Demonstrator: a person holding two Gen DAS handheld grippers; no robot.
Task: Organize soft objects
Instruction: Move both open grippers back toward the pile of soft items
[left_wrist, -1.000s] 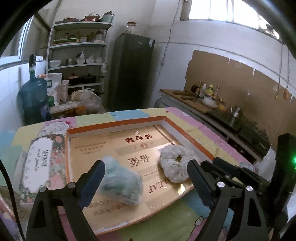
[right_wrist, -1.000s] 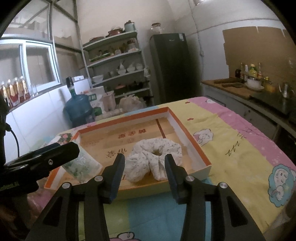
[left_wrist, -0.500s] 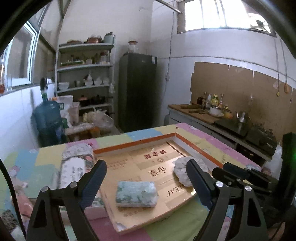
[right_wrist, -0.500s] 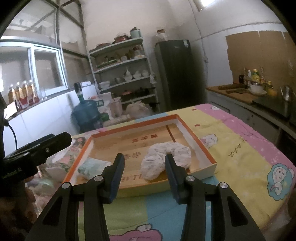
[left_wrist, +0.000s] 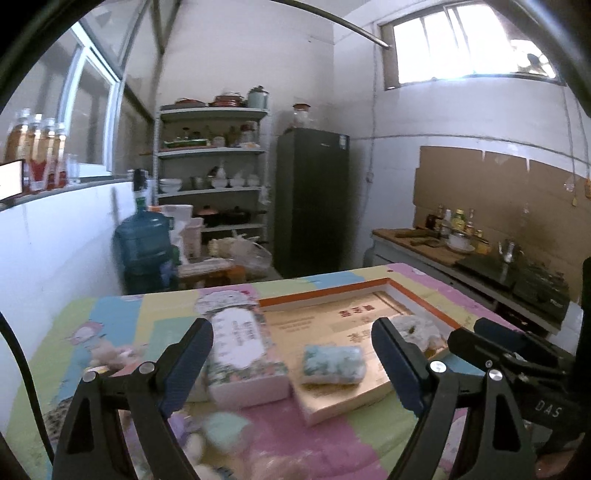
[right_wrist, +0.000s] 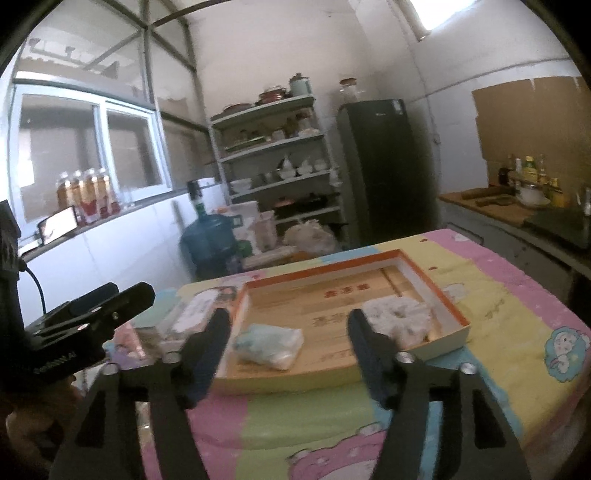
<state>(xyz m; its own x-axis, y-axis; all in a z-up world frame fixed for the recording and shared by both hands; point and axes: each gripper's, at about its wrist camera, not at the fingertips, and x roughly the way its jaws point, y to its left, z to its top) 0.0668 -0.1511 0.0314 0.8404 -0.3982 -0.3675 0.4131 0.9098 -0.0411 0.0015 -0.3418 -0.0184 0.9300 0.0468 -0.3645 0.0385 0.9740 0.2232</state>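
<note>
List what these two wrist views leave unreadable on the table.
- Small soft items near the table's front edge, left wrist view: blurred, partly behind the left gripper.
- White scrunchie, left wrist view: partly behind a finger.
- Tray lettering, right wrist view: too blurred.

A lived-in home kitchen; open shelves (left_wrist: 212, 173) stacked with bowls and pots; a dark fridge (left_wrist: 312, 199); a water jug (left_wrist: 142, 240); bottles and a stove (left_wrist: 532, 277) along the counter (left_wrist: 424, 247).

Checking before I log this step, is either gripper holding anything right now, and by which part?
Nothing is held. The left gripper and right gripper are both open and empty; the green packet and white scrunchie lie in the tray.
</note>
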